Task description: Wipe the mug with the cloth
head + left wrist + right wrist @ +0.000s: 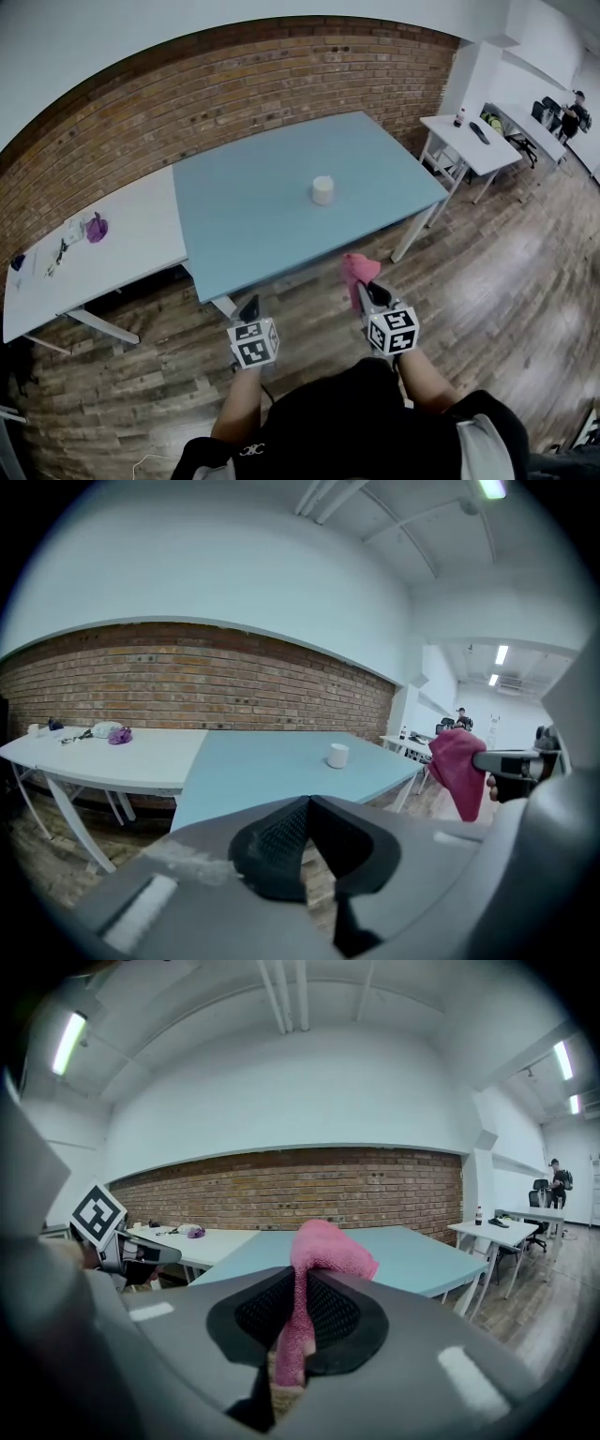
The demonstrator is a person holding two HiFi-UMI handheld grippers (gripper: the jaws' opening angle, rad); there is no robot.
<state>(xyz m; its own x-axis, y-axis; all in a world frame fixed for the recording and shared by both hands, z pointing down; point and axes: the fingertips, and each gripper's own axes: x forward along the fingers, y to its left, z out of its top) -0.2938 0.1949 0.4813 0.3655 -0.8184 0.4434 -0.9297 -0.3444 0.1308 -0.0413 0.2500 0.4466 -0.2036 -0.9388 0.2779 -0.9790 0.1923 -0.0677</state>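
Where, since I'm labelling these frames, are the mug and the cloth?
mug (322, 190), head view, middle of its white side.
cloth (323, 1249), right gripper view, its bunched pink upper fold.

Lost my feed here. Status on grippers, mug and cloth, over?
Left gripper shut, empty. Right gripper shut on pink cloth. Mug upright on blue table, untouched. Nothing in the way.

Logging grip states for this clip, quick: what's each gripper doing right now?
Left gripper: closed, empty.
Right gripper: closed on the pink cloth.
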